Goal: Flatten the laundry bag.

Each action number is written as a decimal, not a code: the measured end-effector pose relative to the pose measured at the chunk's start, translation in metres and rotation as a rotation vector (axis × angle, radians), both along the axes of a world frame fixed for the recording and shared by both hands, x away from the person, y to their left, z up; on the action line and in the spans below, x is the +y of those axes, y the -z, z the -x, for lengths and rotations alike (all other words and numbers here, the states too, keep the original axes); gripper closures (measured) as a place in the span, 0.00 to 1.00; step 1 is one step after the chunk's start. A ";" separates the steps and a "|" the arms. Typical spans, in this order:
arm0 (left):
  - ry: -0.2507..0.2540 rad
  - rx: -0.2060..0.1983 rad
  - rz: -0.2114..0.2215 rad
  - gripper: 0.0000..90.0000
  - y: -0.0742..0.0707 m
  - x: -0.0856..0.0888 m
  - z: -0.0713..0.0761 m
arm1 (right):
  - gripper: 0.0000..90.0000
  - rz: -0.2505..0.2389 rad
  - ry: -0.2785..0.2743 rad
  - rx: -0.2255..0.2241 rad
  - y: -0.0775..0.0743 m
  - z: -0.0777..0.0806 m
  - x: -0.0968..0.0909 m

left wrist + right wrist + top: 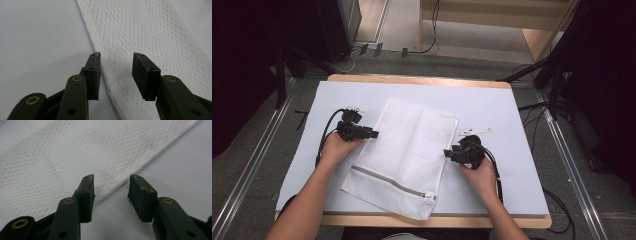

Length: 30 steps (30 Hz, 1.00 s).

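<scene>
A white mesh laundry bag (404, 150) lies flat and slanted on the pale table cover (497, 102). Its zipper (389, 181) runs along the near end. My left gripper (374, 134) sits at the bag's left edge, held in a hand. Its jaws stand apart over that edge (116, 56), and the mesh (155, 32) lies beneath them unpinched. At the bag's right edge my right gripper (446, 152) points left. Its jaws are also apart (111, 178), straddling the hem of the bag (62, 150) without pressing on it.
A small white clip-like piece (474, 132) lies on the cover just behind my right gripper. Cables trail from both grippers toward the person. The wooden table edge (422, 79) borders the far side, with floor rails and dark stands beyond.
</scene>
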<state>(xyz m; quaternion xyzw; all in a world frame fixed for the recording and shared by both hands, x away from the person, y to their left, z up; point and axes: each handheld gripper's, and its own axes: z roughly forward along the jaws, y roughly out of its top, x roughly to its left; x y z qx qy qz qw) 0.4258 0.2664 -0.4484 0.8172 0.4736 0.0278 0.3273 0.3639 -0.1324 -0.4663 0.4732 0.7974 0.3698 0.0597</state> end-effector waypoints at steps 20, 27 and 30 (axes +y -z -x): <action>0.027 -0.001 0.029 1.00 -0.005 -0.008 0.004 | 0.99 0.075 -0.051 -0.023 0.002 -0.012 0.009; -0.010 0.010 0.059 1.00 -0.004 0.003 0.007 | 0.99 0.086 -0.050 -0.039 -0.002 -0.026 0.009; -0.035 0.014 0.090 1.00 -0.005 0.007 0.008 | 0.99 0.089 -0.044 -0.038 -0.002 -0.036 0.009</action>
